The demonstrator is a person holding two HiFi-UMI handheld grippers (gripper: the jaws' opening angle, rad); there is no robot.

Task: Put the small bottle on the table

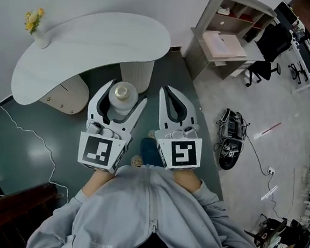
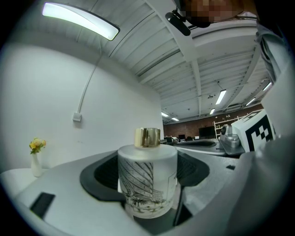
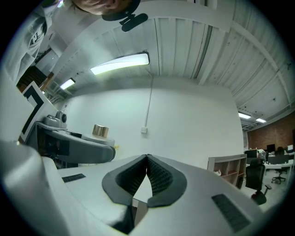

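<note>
The left gripper [image 1: 128, 91] is clamped wide on the bottle [image 2: 147, 184], a dark pad against each side. The right gripper [image 3: 147, 157] holds nothing, its jaw tips together. Both grippers point level and lie side by side in front of the person's grey sleeves, aimed toward the table [image 1: 97, 40]. The bottle stands upright in the jaws, just short of the table's near edge and not on it. It is frosted white with a dark line drawing and a gold cap [image 2: 147, 137].
</note>
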